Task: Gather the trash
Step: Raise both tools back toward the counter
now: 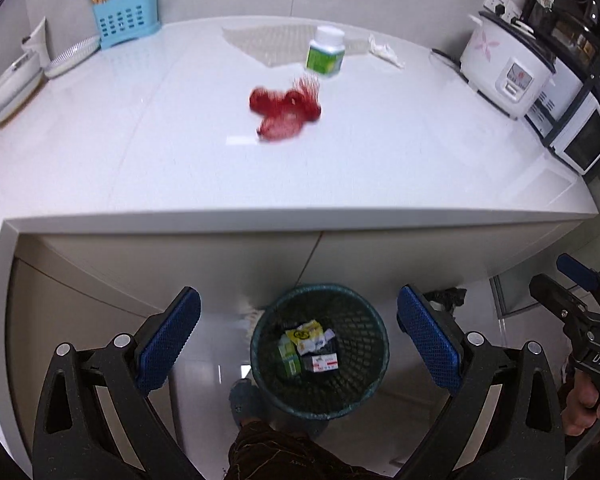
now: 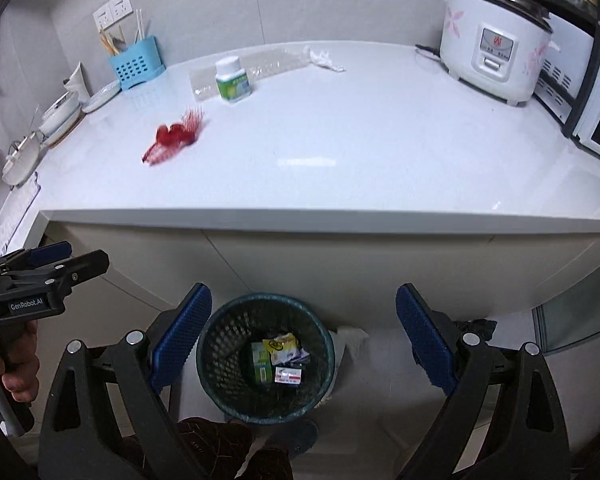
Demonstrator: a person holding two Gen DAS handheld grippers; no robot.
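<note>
both wrist views downward, sharing bin (image 1: 319, 356) and counter (image 1: 300, 168)

Bin (image 1: 319, 350) below counter (image 1: 300, 184); netting (image 1: 286, 110), perhaps, before bottle (image 1: 326, 52).

A red net (image 1: 286, 110) lies on the white counter (image 1: 180, 152); the dark-green mesh bin (image 1: 364, 324) holds yellow, green wrappers.

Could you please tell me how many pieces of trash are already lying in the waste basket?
3 visible in the waste basket: a green box at left, a yellow-and-white wrapper at the top, a red-and-white box at lower right. More may lie beneath.
</note>
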